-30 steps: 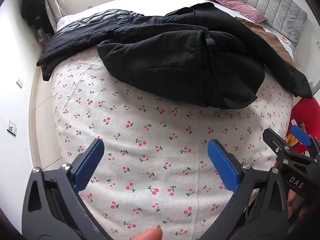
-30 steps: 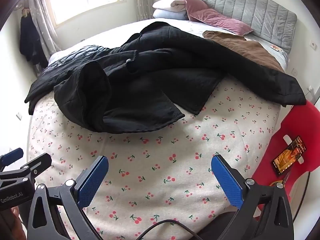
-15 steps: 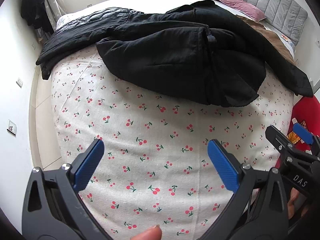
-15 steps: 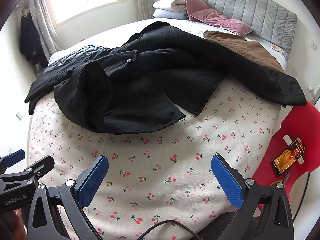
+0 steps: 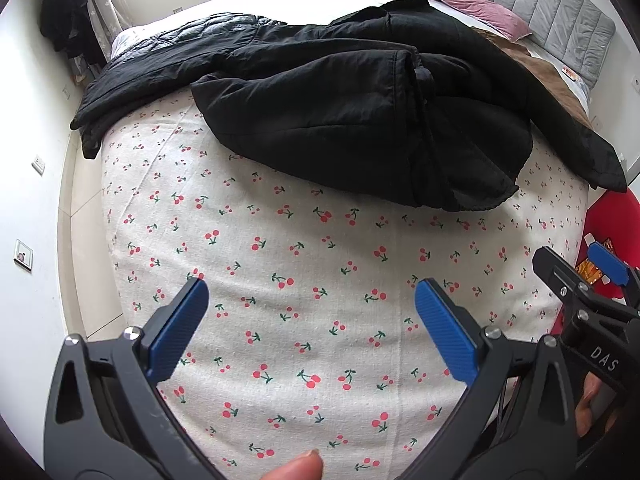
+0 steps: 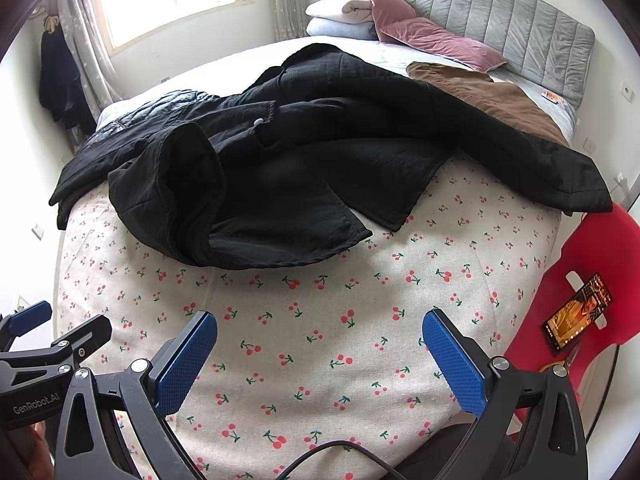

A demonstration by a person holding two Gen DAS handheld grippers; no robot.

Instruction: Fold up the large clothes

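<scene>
A large black quilted coat [image 5: 360, 120] lies crumpled across the middle of the bed, also in the right wrist view [image 6: 304, 168]. One sleeve [image 6: 552, 176] stretches toward the bed's right edge. My left gripper [image 5: 312, 320] is open and empty above the cherry-print sheet [image 5: 280, 264], short of the coat's near hem. My right gripper [image 6: 320, 348] is open and empty over the sheet [image 6: 360, 320], also short of the hem. Each gripper shows at the other view's edge.
A shiny black jacket [image 6: 160, 108] lies under the coat at the far left. A brown garment [image 6: 500, 100], pink pillows [image 6: 436, 40] and folded bedding lie by the grey headboard. A red chair [image 6: 592, 280] holding a phone [image 6: 576, 316] stands right of the bed.
Both grippers have crept slightly forward toward the coat. Both stay open; the coat has not moved.
</scene>
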